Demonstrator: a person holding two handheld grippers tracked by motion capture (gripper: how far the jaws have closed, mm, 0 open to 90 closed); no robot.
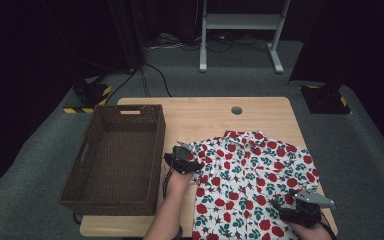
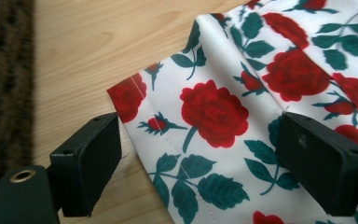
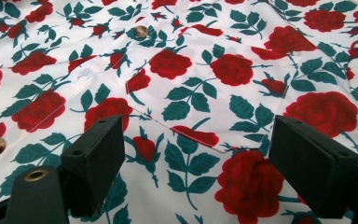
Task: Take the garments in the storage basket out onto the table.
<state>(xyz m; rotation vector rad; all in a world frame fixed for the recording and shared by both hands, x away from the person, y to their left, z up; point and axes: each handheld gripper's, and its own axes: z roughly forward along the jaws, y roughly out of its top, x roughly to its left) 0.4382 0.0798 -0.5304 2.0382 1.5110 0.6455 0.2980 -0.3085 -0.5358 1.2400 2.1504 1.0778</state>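
**Both tools open over the rose shirt**

At the far left of the bench (image 1: pixel 260 107) we see a brown wicker basket (image 1: pixel 115 157), its long side running away from us, just beside the shirt's left edge.

Next comes our left forearm, rising from the bottom edge of the high view and angled slightly inward. The hand wraps the left tool (image 1: pixel 182 161), which points forward and a little to the right, at the left edge of the shirt (image 1: pixel 252 175). In the left gripper view the jaws stand wide apart. One jaw sits over bare wood just off the hem corner (image 2: pixel 128 95), the other over the printed cloth. The folded sleeve edge lies between them, but neither pad presses on it; the tool holds nothing.

The shirt, white with red roses and green leaves, lies flat on the right half of the bench, collar away from us, lower hem running off the near edge.

At the far right, our right hand enters at the bottom corner and holds the right tool (image 1: pixel 300 207) low over the shirt's lower right part. In the right gripper view its jaws are also spread wide, hovering above the chest pocket (image 3: pixel 214 88) and button strip, gripping nothing.
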